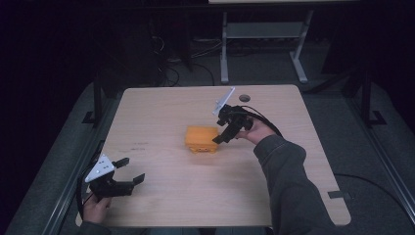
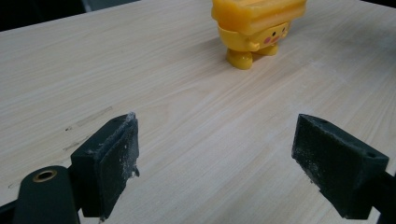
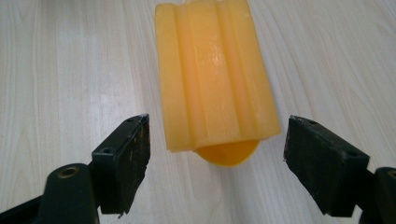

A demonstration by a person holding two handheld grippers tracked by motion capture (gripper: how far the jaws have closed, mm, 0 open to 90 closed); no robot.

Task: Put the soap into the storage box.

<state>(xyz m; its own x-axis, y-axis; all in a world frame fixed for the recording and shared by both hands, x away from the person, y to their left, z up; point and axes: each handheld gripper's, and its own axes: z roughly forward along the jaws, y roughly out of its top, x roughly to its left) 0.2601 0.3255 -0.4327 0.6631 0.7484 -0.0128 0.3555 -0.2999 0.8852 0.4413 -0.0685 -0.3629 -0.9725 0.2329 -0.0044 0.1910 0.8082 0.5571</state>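
A yellow toy figure (image 1: 201, 139) with a flat ribbed top stands near the middle of the wooden table (image 1: 161, 107). In the left gripper view the toy (image 2: 258, 28) shows small feet and a face with pink cheeks. My right gripper (image 1: 225, 131) hovers just right of the toy, open. In the right gripper view the toy's ribbed top (image 3: 215, 74) lies ahead of the open right gripper (image 3: 217, 156), whose jaws stand apart from it on either side. My left gripper (image 1: 129, 171) is open near the table's front left corner, far from the toy; the left gripper (image 2: 217, 154) holds nothing.
A small dark round hole (image 1: 244, 98) sits near the table's far edge. Beyond the table stand a metal desk frame (image 1: 225, 44) and cables on a dark floor. Faint pencil-like marks (image 1: 139, 144) lie on the wood left of the toy.
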